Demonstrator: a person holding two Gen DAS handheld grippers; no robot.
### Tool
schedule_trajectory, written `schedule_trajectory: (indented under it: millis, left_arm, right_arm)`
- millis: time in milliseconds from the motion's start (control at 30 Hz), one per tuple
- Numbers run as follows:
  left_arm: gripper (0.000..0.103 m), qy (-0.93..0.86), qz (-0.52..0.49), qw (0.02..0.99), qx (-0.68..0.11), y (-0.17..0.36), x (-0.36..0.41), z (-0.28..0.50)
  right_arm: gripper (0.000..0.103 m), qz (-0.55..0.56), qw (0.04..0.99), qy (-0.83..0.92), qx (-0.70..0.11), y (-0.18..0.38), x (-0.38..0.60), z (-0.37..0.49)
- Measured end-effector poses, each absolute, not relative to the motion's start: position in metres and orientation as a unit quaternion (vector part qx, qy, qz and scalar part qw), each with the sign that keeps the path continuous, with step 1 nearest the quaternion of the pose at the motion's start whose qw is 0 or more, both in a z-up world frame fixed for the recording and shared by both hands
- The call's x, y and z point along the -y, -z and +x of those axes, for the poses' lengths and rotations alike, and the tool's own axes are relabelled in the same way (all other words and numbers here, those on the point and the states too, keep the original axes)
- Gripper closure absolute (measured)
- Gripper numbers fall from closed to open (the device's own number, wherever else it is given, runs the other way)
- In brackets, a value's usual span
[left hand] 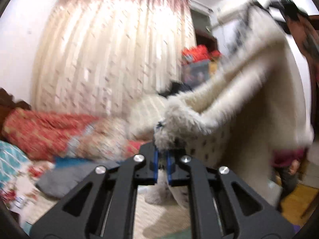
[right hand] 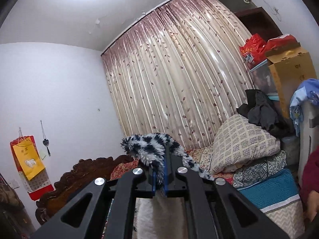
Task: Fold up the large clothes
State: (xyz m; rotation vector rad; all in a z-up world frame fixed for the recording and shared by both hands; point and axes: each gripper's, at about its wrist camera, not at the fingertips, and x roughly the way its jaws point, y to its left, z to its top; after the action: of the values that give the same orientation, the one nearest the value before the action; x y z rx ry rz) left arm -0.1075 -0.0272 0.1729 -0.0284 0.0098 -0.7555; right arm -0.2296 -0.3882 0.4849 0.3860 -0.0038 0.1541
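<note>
A large white fluffy garment hangs spread in the air in the left wrist view, which is blurred. My left gripper is shut on a shaggy grey-white edge of it, and fabric dangles below the blue pads. The garment's far upper corner runs up to a dark blurred shape at the top right. In the right wrist view my right gripper is shut on a black-and-white shaggy trim of the garment. White cloth hangs beneath it.
A bed with a red patterned quilt and a carved wooden headboard lies below. Folded quilts, dark clothes and a cardboard box are stacked at the right by the curtain. A person's dark red sleeve is at the right edge.
</note>
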Motion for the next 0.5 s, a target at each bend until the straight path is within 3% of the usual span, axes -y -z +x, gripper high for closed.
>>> schedule_trajectory:
  millis: [167, 267, 500]
  left_arm:
    - [0.097, 0.316, -0.054, 0.945, 0.069, -0.263, -0.030, -0.115]
    - [0.097, 0.311, -0.044, 0.947, 0.073, -0.303, -0.042, -0.117]
    - [0.097, 0.306, 0.008, 0.950, 0.067, -0.322, -0.014, -0.117]
  right_arm:
    - [0.073, 0.196, 0.978, -0.076, 0.003, -0.462, 0.404, -0.262]
    - [0.073, 0.210, 0.974, -0.079, 0.002, -0.434, 0.415, -0.282]
    - [0.073, 0.226, 0.972, -0.067, -0.028, -0.372, 0.428, -0.305]
